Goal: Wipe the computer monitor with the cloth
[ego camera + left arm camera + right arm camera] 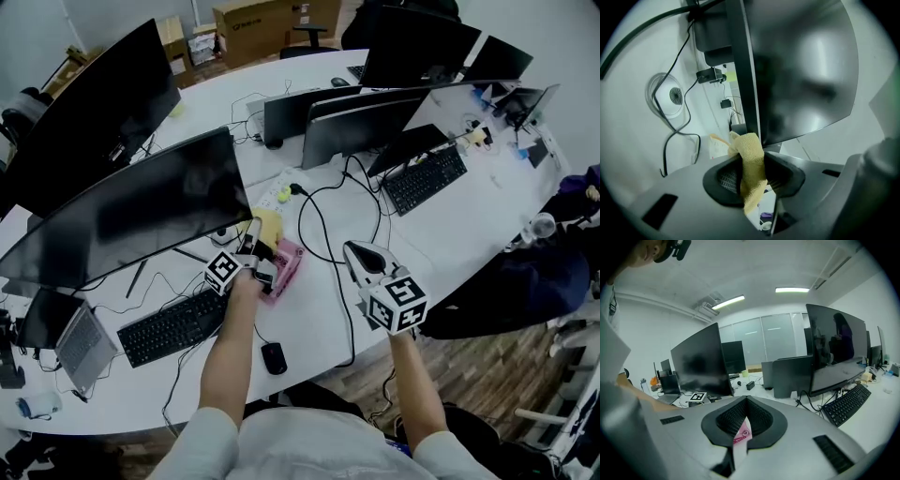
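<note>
Cloth (751, 146), nubby yellow, in left tool (753, 161), glossy curved monitor (801, 70)

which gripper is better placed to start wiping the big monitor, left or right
Left. The left gripper is shut on the yellow cloth, right at the monitor's lower edge. The right gripper is shut, holds no cloth, and sits over the desk, away from that screen.

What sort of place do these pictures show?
Most likely an open-plan office or computer lab: a long white desk carries several large black monitors and black keyboards, and the right gripper view shows ceiling strip lights and glass partition walls.
</note>
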`<state>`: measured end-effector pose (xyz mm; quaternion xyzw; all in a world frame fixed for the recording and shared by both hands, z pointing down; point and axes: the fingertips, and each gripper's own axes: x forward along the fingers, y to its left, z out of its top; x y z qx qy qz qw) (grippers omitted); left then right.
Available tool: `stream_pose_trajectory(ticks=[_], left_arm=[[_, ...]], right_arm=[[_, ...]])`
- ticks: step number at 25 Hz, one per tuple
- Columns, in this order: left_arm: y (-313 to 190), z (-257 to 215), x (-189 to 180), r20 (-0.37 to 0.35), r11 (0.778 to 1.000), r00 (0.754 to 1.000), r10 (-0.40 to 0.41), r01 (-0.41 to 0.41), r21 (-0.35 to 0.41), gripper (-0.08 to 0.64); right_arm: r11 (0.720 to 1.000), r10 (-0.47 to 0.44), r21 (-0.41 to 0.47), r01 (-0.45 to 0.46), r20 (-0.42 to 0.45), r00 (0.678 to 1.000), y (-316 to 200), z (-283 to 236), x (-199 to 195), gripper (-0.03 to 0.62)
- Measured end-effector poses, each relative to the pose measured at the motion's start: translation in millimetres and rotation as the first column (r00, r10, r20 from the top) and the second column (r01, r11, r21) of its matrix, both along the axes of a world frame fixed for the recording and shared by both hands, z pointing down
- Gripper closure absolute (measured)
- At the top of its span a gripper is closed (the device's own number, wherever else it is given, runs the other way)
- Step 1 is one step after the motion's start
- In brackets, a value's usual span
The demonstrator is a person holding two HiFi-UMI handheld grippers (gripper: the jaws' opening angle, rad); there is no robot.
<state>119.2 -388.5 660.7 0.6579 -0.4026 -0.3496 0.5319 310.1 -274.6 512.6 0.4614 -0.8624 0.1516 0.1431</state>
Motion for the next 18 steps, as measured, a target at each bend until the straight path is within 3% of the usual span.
stream_pose_trajectory(ticks=[4, 8, 14, 16, 18], left_arm=[[-3, -2, 3, -0.106, 0.996, 0.99, -0.093, 0.092, -0.021, 0.428], [-5, -8, 4, -0.238, 0.986, 0.957, -0.169, 0.165, -0.038, 0.428], [-6, -3, 7, -0.319, 0.973, 0.919, -0.232, 0.218, -0.08, 0.428], [-9, -17, 12, -0.345, 0.978, 0.916, -0.208, 0.207, -0.039, 0.428], [-15, -45, 13, -0.337, 0.975, 0.922, -0.188, 0.217, 0.049, 0.428]], right_arm=[[1.0, -0.012, 0.0, 0.012, 0.002, 1.0, -5, 1, 9, 0.569], [1.0, -0.026, -0.001, 0.026, 0.005, 1.0, -7, 1, 13, 0.569], [0.999, -0.033, 0.001, 0.033, 0.005, 0.999, -8, 1, 18, 0.569], [1.0, -0.031, 0.0, 0.031, 0.004, 1.0, -7, 2, 20, 0.569], [1.0, -0.029, 0.003, 0.029, 0.003, 1.0, -6, 1, 21, 0.569]])
